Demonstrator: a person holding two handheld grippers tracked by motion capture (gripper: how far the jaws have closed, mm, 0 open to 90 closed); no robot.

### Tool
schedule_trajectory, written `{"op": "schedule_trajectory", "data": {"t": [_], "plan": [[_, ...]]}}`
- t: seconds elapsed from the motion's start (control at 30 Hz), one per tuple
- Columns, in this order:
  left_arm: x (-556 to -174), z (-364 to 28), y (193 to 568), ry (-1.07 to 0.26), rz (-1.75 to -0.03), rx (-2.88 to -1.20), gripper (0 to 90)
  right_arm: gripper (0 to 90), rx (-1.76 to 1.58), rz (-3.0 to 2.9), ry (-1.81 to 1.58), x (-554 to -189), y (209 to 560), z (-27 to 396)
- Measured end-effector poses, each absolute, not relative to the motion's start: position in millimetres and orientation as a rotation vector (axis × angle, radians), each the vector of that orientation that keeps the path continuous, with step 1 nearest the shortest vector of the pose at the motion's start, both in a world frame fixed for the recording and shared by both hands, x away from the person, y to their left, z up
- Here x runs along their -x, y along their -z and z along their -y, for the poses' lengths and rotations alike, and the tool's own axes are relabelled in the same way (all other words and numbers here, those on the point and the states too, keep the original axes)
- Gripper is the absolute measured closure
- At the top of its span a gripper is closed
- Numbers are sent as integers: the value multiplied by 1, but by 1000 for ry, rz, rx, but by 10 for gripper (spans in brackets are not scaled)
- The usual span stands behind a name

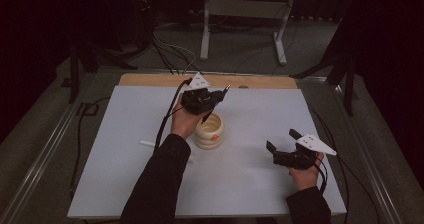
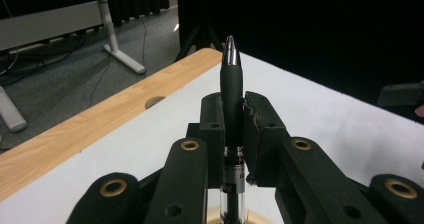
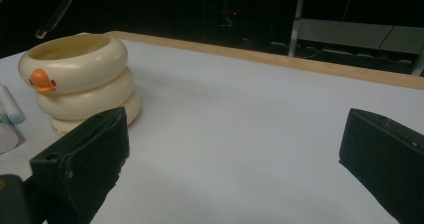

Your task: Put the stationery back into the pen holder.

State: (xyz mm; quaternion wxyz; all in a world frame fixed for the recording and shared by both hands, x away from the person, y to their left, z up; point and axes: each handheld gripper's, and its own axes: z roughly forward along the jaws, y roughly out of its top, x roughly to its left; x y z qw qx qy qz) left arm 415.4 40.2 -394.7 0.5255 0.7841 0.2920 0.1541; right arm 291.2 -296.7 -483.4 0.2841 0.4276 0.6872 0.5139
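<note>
My left gripper [image 1: 216,96] is shut on a black pen [image 1: 221,92], held just above and behind a cream ringed cup [image 1: 209,132] in the middle of the white table top [image 1: 125,184]. In the left gripper view the pen [image 2: 231,79] stands clamped between the jaws of the left gripper [image 2: 234,109], silver tip pointing away, with the cup's rim [image 2: 260,217] below. My right gripper [image 1: 281,139] hovers open to the right of the cup. The right gripper [image 3: 235,159] has nothing between its wide-apart jaws. The cup [image 3: 80,79] bears an orange duck face [image 3: 42,80].
A white pen [image 1: 148,143] lies on the table left of the left forearm, and white pen ends [image 3: 10,106] lie beside the cup. The table's wooden far edge [image 1: 150,79] runs across the back. Beyond it stand a white desk frame [image 1: 205,29] and floor cables.
</note>
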Motion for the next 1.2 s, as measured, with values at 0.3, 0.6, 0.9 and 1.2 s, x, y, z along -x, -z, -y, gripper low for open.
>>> {"op": "schedule_trajectory", "data": {"t": [0.3,0.6,0.9,1.2], "plan": [[-420,-35,403,-365,-709,-1888,803,0,-1145,-1837,-1375,-291,483,298],[-419,-38,415,-349,-722,-1908,800,0,-1140,-1838,-1371,-291,483,297],[-414,-52,428,-335,-756,-1901,798,0,-1140,-1840,-1369,-291,484,297],[-409,-60,439,-317,-783,-1886,794,0,-1137,-1846,-1367,-291,484,296]]}}
